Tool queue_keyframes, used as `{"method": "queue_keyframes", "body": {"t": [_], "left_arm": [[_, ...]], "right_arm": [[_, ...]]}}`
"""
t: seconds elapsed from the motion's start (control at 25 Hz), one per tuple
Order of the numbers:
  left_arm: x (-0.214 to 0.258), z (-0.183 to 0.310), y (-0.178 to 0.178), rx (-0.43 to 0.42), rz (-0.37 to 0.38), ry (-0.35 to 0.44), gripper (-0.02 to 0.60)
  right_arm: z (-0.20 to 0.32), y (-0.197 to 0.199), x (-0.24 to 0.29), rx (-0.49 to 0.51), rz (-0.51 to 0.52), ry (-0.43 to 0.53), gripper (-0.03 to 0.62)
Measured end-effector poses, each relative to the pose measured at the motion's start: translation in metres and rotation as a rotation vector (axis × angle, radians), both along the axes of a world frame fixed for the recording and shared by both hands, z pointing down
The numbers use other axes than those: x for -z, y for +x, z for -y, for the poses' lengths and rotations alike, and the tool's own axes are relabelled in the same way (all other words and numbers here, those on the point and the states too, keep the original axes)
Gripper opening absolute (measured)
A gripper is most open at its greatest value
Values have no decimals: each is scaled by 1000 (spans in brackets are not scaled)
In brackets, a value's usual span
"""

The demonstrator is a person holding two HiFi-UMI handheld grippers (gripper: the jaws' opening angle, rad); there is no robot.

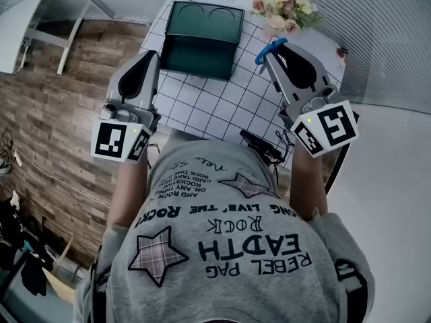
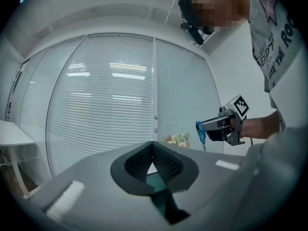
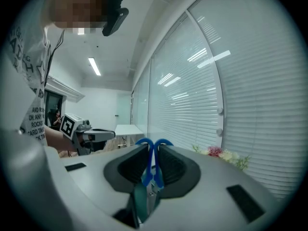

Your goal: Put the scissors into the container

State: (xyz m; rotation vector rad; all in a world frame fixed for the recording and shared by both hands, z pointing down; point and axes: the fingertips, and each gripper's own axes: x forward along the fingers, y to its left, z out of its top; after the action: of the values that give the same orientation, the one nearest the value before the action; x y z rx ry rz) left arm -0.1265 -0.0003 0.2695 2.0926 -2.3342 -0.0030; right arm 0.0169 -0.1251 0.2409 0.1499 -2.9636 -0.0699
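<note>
The dark green container [image 1: 202, 38] stands open at the far middle of the gridded table [image 1: 202, 110]. My right gripper [image 1: 273, 52] hovers to the container's right, shut on the blue-handled scissors [image 1: 262, 54]. In the right gripper view the blue handles [image 3: 152, 163] stand upright, pinched between the pads. My left gripper [image 1: 153, 54] hangs at the container's left side, its pads [image 2: 163, 161] meeting at the tips with nothing held. From the left gripper view I see the right gripper [image 2: 222, 127] with the scissors [image 2: 200, 132] hanging point down.
A bunch of flowers [image 1: 279, 5] lies at the table's far right corner. A black device with cables [image 1: 261, 147] sits near the table's front edge by my torso. Window blinds [image 3: 250, 95] run behind the table. A white desk [image 3: 127, 129] stands farther off.
</note>
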Motion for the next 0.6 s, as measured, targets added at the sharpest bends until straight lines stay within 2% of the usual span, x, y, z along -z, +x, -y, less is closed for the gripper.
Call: {"method": "queue_keyframes", "body": {"t": [0.6], "left_arm": [[-23, 1, -57, -6, -57, -24, 9]], "right_arm": [[-13, -72, -19, 76, -100, -54, 78]]}}
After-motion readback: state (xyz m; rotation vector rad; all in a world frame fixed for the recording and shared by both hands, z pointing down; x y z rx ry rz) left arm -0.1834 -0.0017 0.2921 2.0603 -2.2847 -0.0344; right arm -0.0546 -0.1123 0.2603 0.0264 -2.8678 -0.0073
